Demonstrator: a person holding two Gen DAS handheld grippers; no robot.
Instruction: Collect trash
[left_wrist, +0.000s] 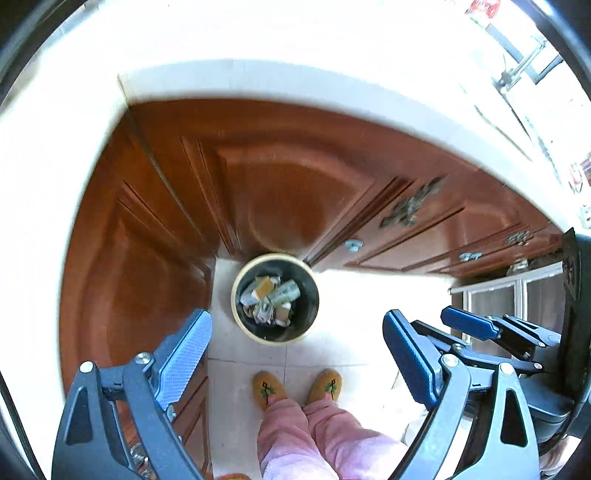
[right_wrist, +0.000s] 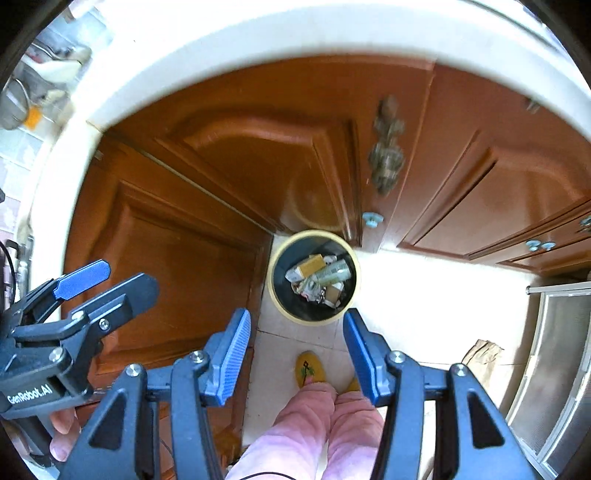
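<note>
Trash bin (left_wrist: 275, 298) sits on the floor (left_wrist: 369, 295) in the cabinet corner, just ahead of your slippers (left_wrist: 268, 388). It already holds a heap of trash (right_wrist: 318, 278): boxes, wrappers, crumpled paper. Looks like most of the collecting is done. Your left gripper (left_wrist: 295, 354) has its fingers wide apart, nothing between them. Right gripper (right_wrist: 295, 356) the same, fingers apart and empty. Both hang well above the bin. The counter (left_wrist: 258, 79) is overexposed, so you can't tell if trash remains there. Brownish crumpled thing (right_wrist: 482, 356) on the floor right of you may still need picking.

open floor (left_wrist: 369, 295) beside cabinet-cornered bin (left_wrist: 275, 299)
</note>
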